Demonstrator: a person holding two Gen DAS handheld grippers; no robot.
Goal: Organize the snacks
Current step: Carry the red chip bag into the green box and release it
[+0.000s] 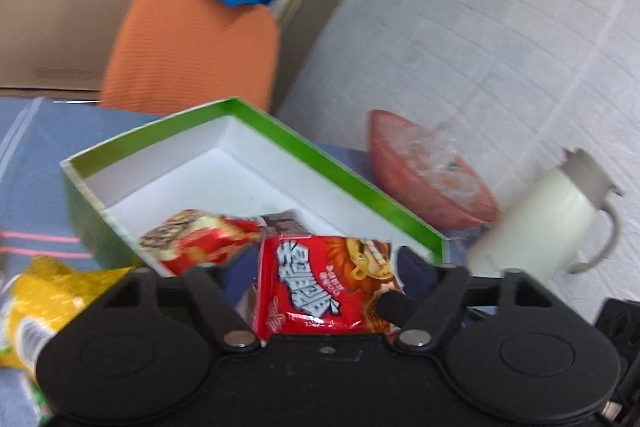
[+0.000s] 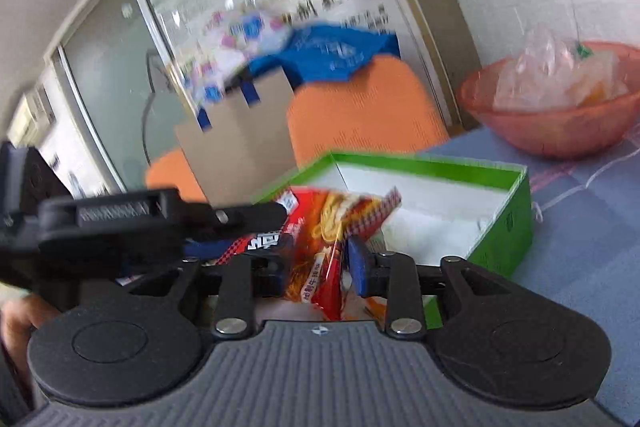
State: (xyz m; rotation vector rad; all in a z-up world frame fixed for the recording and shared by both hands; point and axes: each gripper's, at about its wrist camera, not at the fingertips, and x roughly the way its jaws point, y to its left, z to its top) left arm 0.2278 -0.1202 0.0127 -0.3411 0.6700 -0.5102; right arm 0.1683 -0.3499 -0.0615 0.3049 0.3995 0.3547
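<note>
A green box (image 1: 320, 155) with a white inside stands open on the blue cloth. My left gripper (image 1: 292, 287) is open at the box's near edge. A red noodle packet (image 1: 320, 287) lies loose between its fingers. A second red packet (image 1: 200, 239) tips over the box's near wall. In the right wrist view my right gripper (image 2: 318, 273) is open. A crumpled red noodle packet (image 2: 320, 251) hangs between its blue pads (image 2: 358, 267), over the near corner of the green box (image 2: 504, 227). The left gripper (image 2: 160, 223) reaches in from the left.
A yellow snack packet (image 1: 52, 299) lies at the near left. A red bowl (image 1: 432, 179) of clear wrappers and a white jug (image 1: 540, 223) stand to the right of the box. An orange chair (image 1: 192, 43) and a cardboard box (image 1: 68, 7) stand behind the table.
</note>
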